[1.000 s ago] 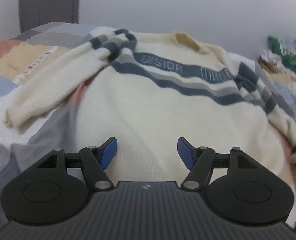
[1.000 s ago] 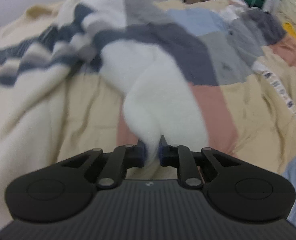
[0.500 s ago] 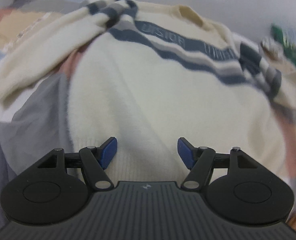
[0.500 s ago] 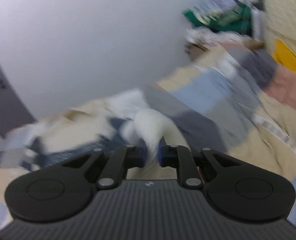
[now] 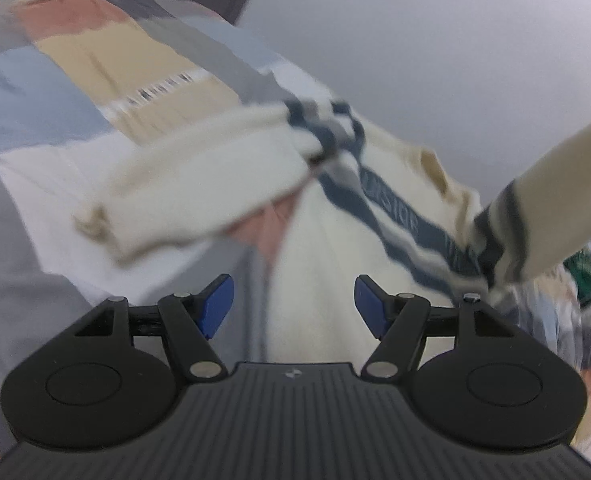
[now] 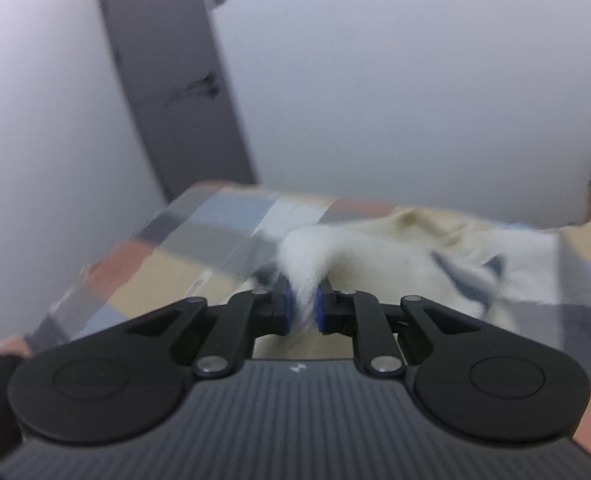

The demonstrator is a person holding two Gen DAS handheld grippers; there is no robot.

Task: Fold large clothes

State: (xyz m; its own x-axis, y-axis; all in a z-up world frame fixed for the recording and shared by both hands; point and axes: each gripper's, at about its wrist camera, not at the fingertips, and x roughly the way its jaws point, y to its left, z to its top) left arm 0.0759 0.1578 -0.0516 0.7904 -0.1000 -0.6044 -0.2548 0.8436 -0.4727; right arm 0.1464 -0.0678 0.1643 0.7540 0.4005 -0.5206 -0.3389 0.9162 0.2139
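Two grippers are seen, each from its own wrist camera. Nearest in the right view, the right gripper (image 6: 302,312) has its blue fingers (image 6: 288,307) pressed on a fold of white knit, so the sleeve (image 6: 309,254) is pinched between them. A second ago this same sleeve was held low over the bed; now it is raised, and the wall and a grey door (image 6: 171,80) fill most of that view. In the left view the lifted sleeve is seen as a cream band with dark stripes that crosses the right edge at a slant.

The left gripper (image 5: 294,307) has its fingers (image 5: 217,304) spread wide, and nothing is held between them. Beyond them lies the sweater (image 5: 335,248), cream with blue and grey stripes, flat on the patchwork bed cover (image 5: 75,72). Its other sleeve (image 5: 199,184) is laid to the left, with the cuff toward the camera. Compared with a second ago, the left view is rolled and shifted toward that side of the garment.

It is judged that the first fold is in hand: the right sleeve is being carried across the chest. The body is not yet folded, so most of the task is left. The pictures are blurred, and small details cannot be told.
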